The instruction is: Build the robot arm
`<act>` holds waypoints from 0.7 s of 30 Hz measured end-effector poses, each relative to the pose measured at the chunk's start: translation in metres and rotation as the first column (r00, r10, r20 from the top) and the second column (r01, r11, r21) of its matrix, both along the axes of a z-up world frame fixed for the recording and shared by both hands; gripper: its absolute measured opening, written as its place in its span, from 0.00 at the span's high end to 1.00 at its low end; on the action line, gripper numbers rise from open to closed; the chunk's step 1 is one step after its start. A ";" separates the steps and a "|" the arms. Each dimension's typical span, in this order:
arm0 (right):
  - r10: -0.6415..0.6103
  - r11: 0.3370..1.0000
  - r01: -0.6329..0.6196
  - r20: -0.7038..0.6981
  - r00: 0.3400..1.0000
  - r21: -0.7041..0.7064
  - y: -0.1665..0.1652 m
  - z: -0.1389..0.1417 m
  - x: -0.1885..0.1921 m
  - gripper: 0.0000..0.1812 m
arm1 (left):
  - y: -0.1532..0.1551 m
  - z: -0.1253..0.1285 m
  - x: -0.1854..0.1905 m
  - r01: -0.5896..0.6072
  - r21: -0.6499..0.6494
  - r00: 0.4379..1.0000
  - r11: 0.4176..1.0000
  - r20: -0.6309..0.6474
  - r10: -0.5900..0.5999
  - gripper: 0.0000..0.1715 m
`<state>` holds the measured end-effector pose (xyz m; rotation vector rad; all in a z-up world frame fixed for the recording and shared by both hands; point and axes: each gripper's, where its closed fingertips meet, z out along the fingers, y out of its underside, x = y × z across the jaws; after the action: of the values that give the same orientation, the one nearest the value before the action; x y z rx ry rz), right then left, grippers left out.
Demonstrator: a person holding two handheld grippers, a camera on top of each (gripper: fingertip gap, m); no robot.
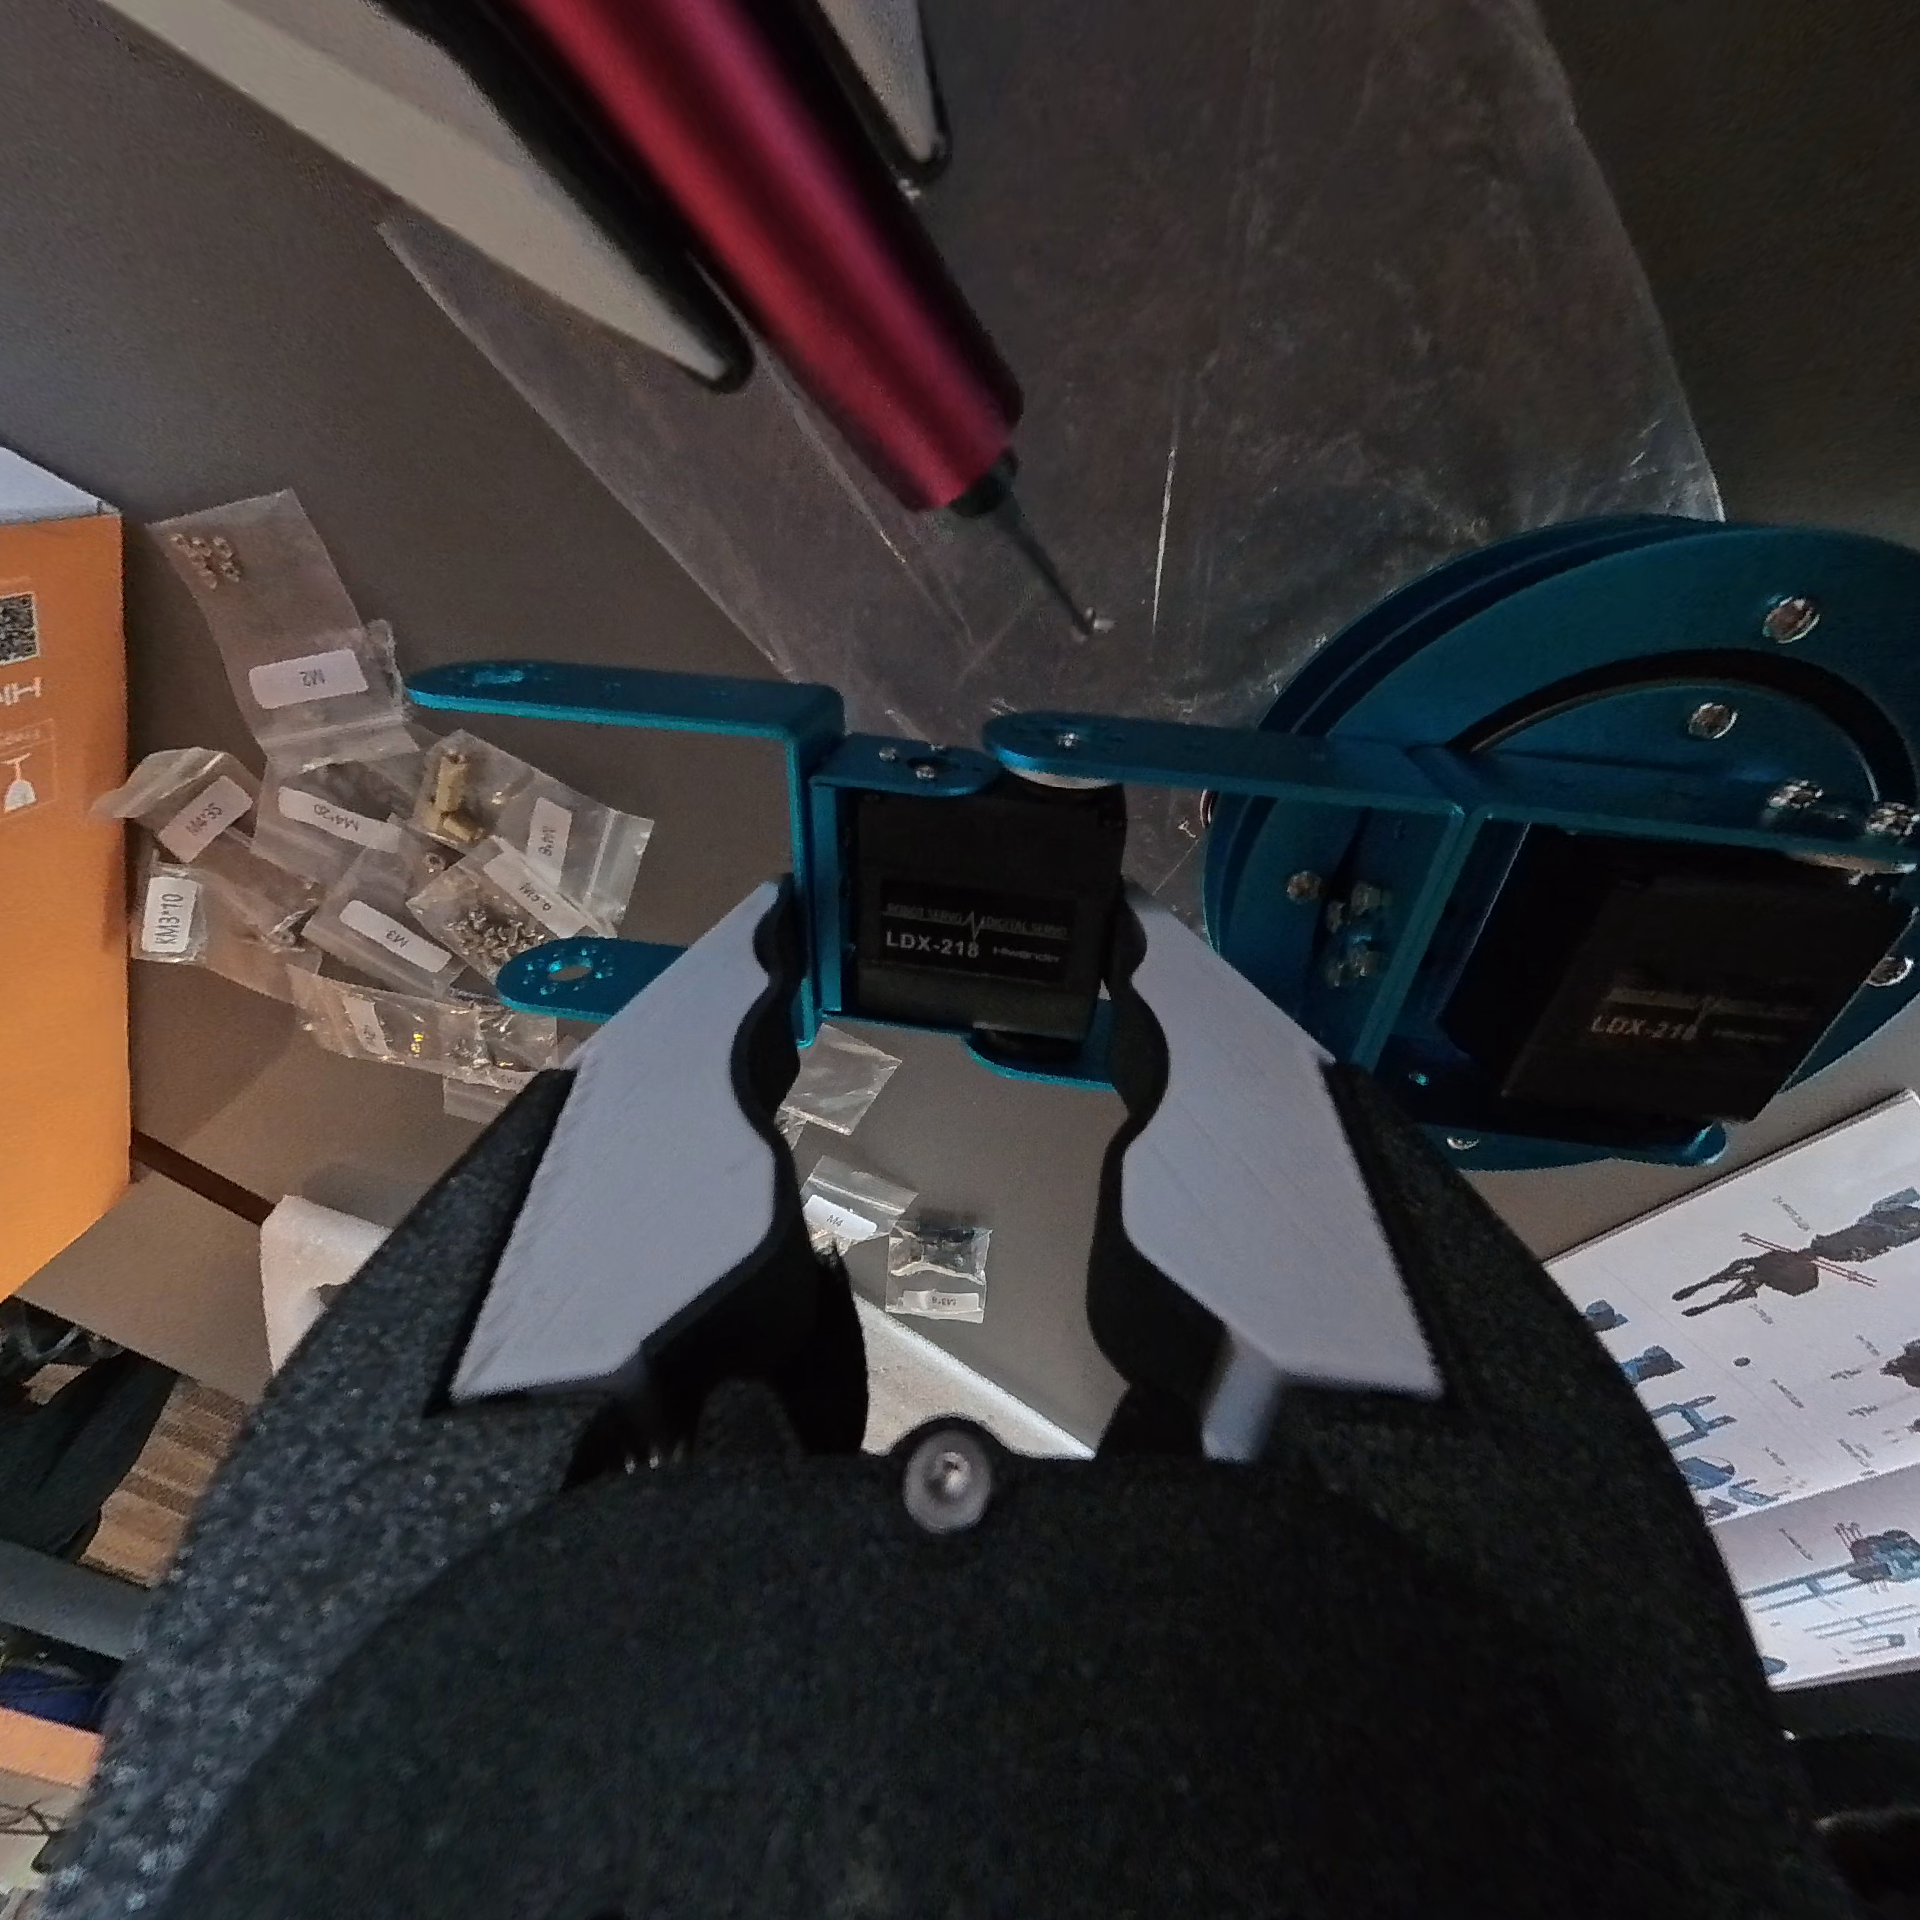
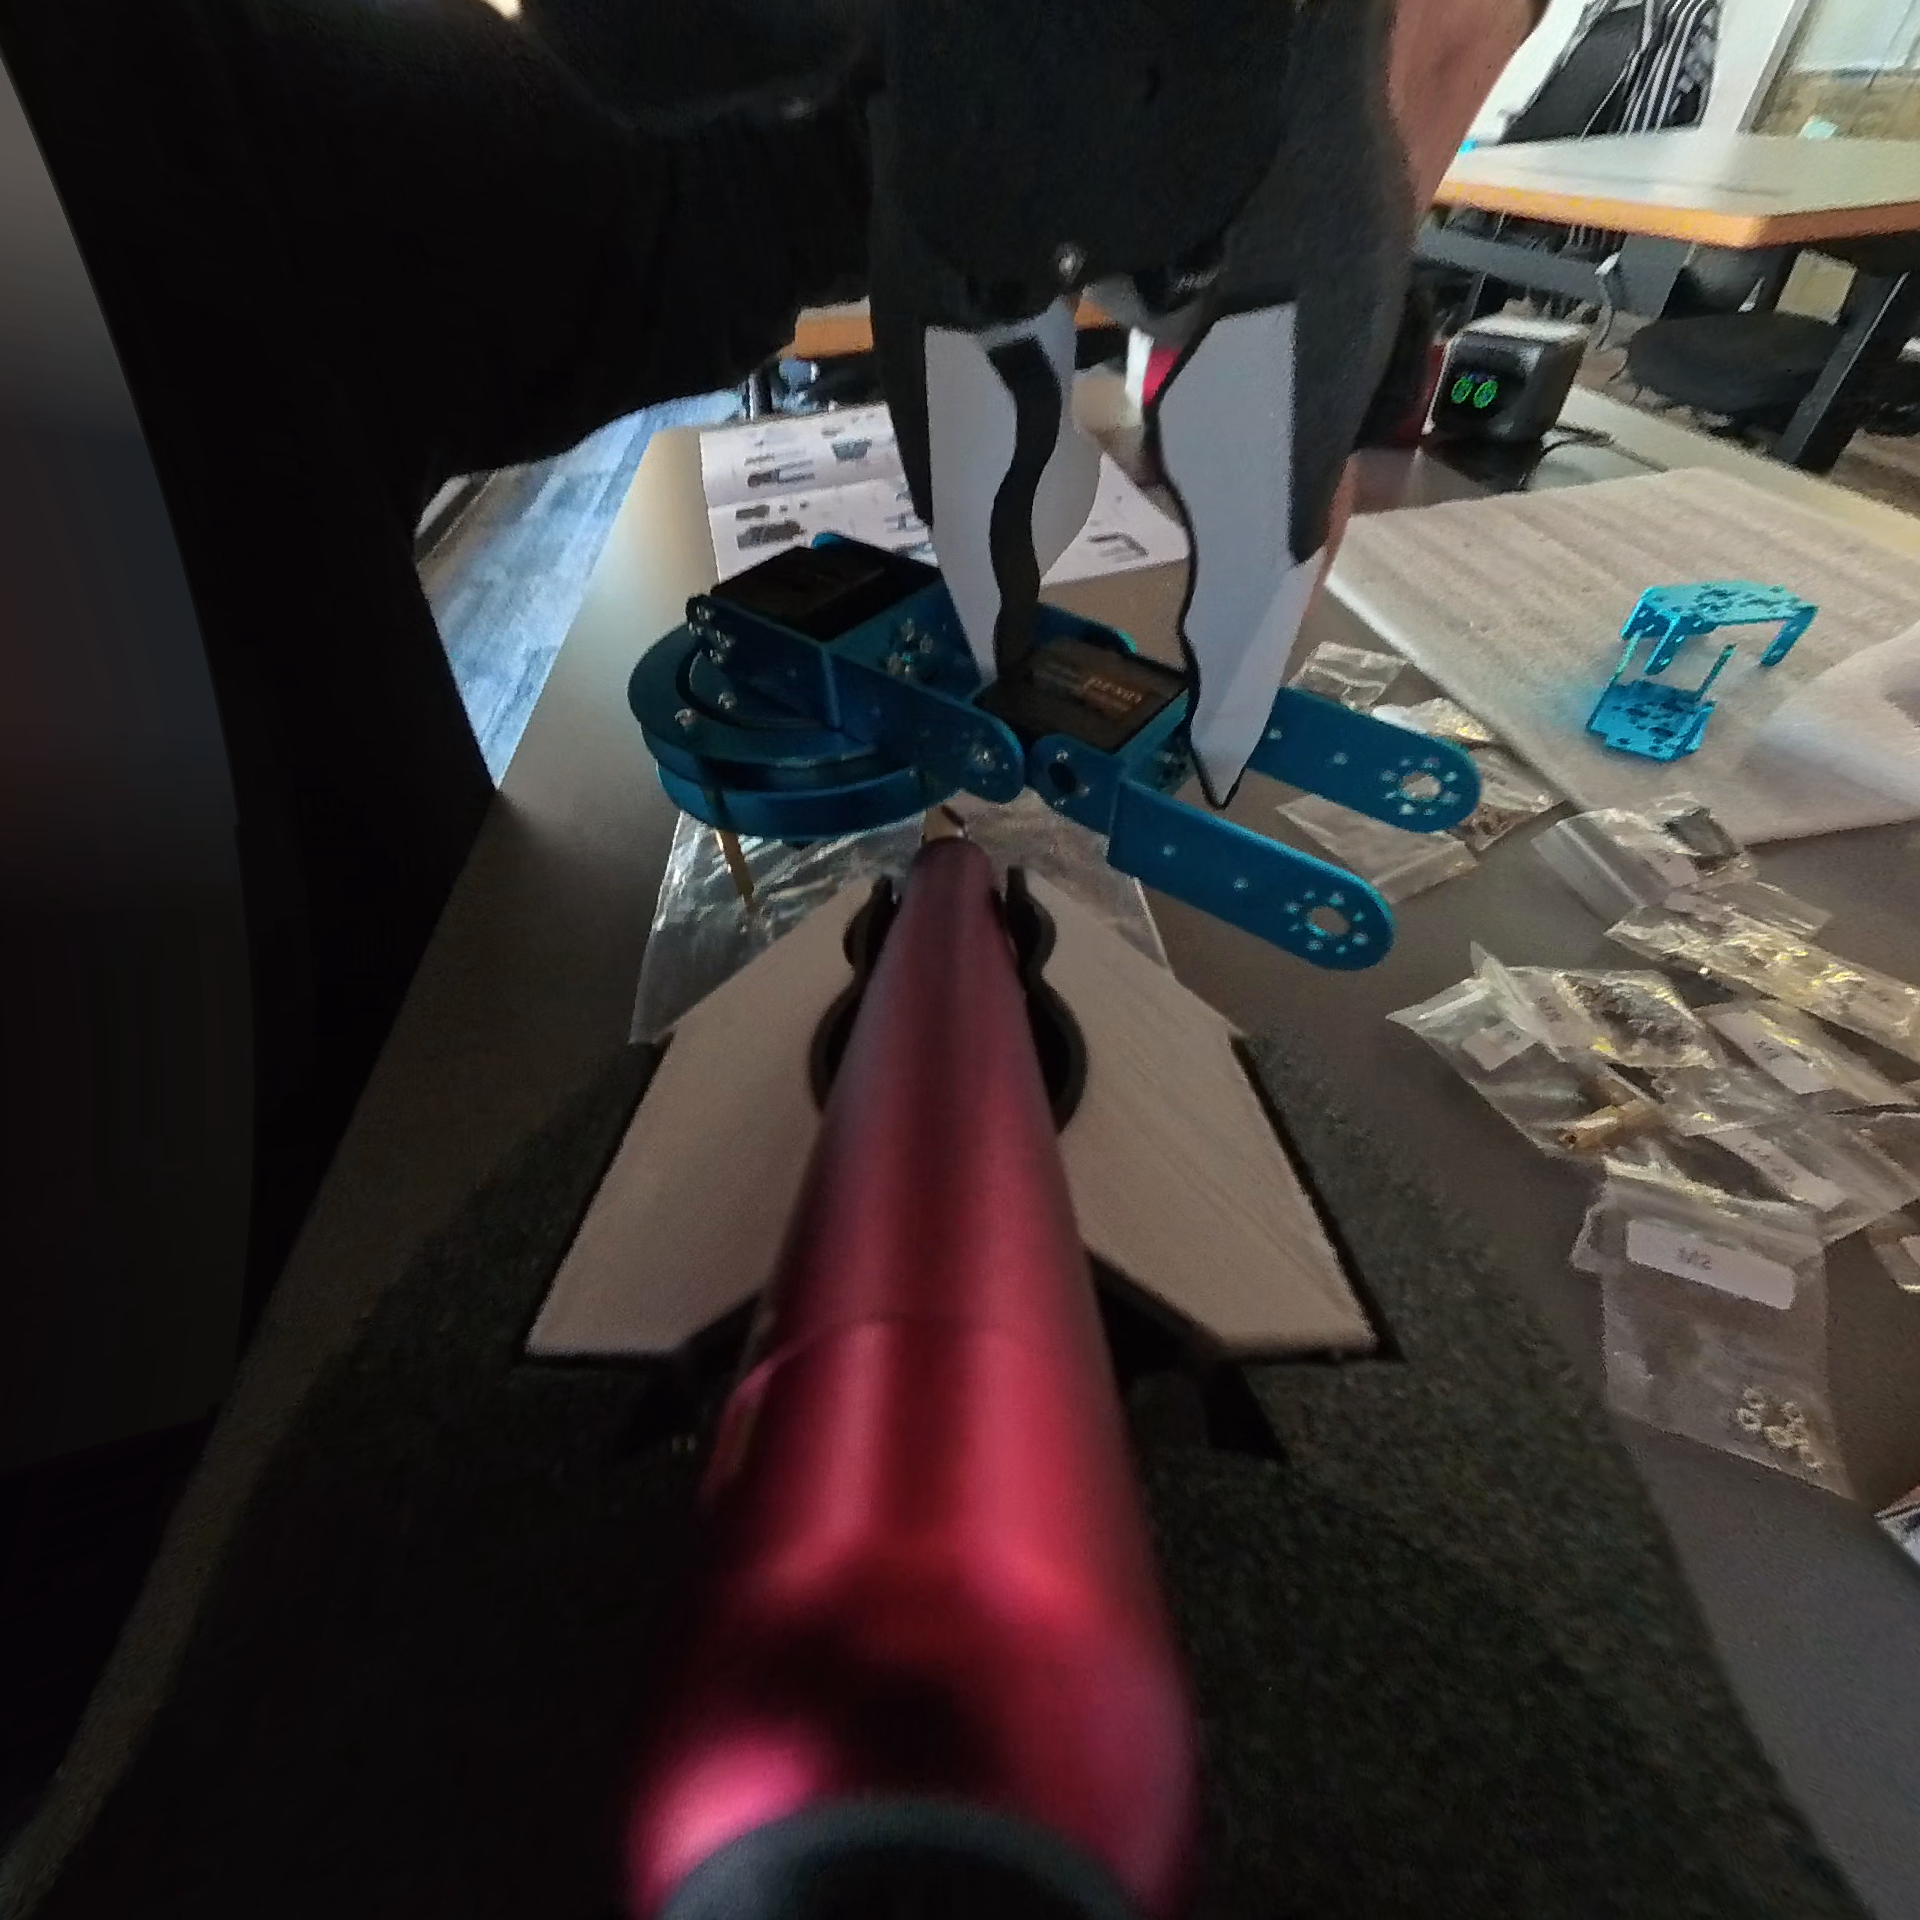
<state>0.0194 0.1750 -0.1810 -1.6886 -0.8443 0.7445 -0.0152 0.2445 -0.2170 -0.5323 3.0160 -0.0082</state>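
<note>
Left wrist view: left gripper [image 1: 961, 935] clamps the black servo [image 1: 977, 925] in its blue bracket [image 1: 623, 707], while right gripper [image 2: 951, 894] grips a red screwdriver [image 2: 935, 1247].

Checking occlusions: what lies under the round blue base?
Under the round blue base, crinkled clear plastic film lies on the dark table; a brass standoff props its edge. Everything beneath its centre is hidden.

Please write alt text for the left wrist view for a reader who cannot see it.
The left gripper straddles a black servo in a blue bracket, joined to a round blue base. A red screwdriver points its tip down above the joint; small clear hardware bags lie at left.
</note>
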 end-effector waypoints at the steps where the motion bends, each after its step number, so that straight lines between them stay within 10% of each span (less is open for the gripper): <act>1: 0.010 1.000 -0.010 0.022 1.000 -0.017 -0.001 -0.005 -0.001 0.88 | 0.000 0.000 0.000 0.000 0.000 1.000 1.000 0.000 0.000 0.67; 21: 0.145 0.975 -0.111 0.171 0.975 -0.195 -0.019 -0.049 -0.003 0.88 | 0.000 0.000 -0.001 -0.001 0.004 1.000 1.000 0.006 0.001 0.67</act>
<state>0.0162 0.1565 -0.2303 -1.9036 -1.0480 0.7822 -0.0163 0.2447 -0.2172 -0.5333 3.0095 -0.0040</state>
